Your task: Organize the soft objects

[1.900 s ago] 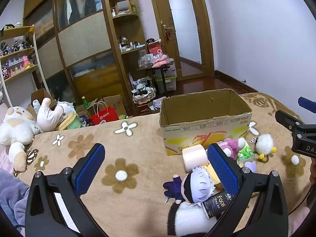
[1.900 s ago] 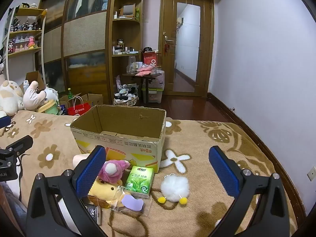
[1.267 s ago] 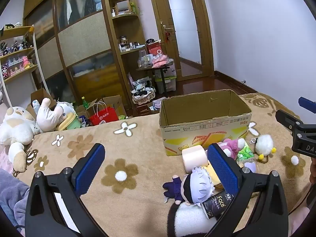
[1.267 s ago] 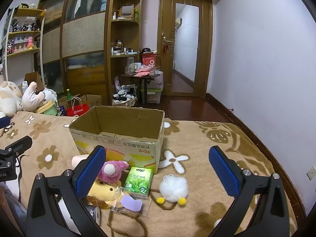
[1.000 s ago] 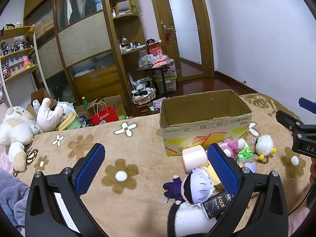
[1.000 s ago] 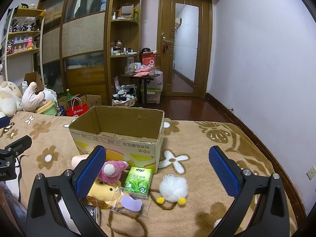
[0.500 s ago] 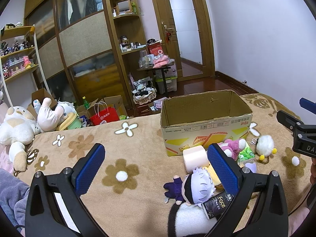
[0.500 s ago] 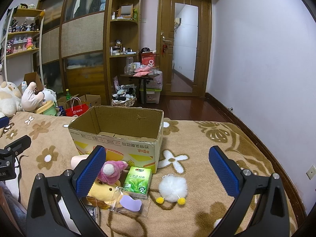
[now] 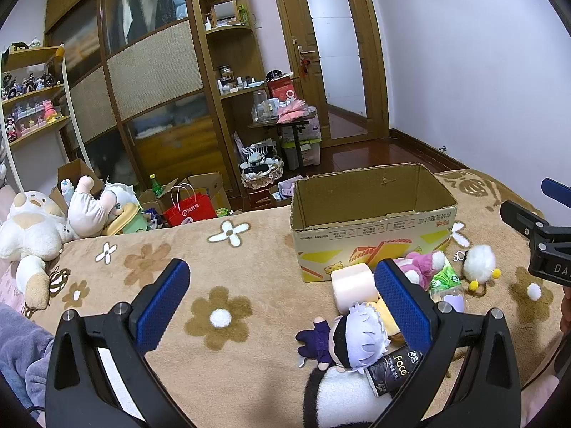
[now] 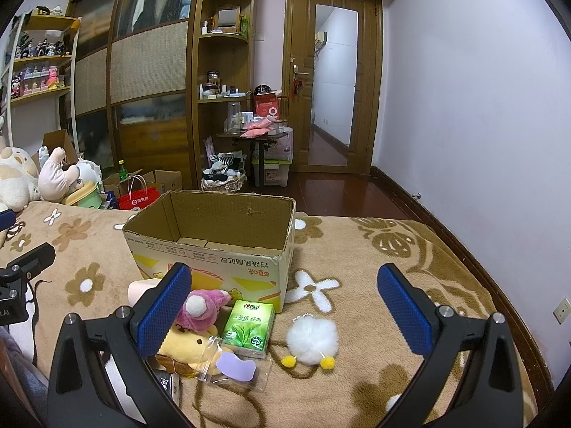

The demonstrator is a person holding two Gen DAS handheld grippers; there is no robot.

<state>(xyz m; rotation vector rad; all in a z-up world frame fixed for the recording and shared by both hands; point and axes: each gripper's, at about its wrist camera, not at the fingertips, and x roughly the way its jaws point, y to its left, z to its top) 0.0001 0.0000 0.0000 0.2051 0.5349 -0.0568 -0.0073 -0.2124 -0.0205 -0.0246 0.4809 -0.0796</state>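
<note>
Nothing on the blanket has moved since the earlier frames; only the right wrist view has drifted a little, so the cardboard box (image 10: 214, 246) now sits slightly more to the left in it.

The box stands open on the brown flowered blanket (image 10: 357, 260), at about 12 o'clock from the right gripper (image 10: 285, 306). Inside it only the bare bottom flaps can be seen; no toy lies in it.

All the soft objects lie in one group in front of the box, on its near side. Counted, they are: one pink plush (image 10: 201, 312) touching the box wall, one yellow plush (image 10: 185, 347) just under it, one white pompom (image 10: 313, 337) with two small yellow balls at 3 o'clock from the pink one, one pale pink roll (image 9: 351, 283), one white-haired doll (image 9: 357, 339) in dark clothes, and one white and black plush (image 9: 339, 397) at the lower edge of the left wrist view. Between them lie one green tissue pack (image 10: 248, 324), one clear bag with a purple shape (image 10: 237, 369) and one black packet (image 9: 396, 369).

The left gripper (image 9: 282, 306) hangs wide open and holds nothing; the doll is at 5 o'clock from it. The right gripper is also wide open and empty, above the tissue pack and the pompom.

At 10 o'clock, on the far edge of the blanket, two large plush animals (image 9: 32, 228) lie together.
</note>
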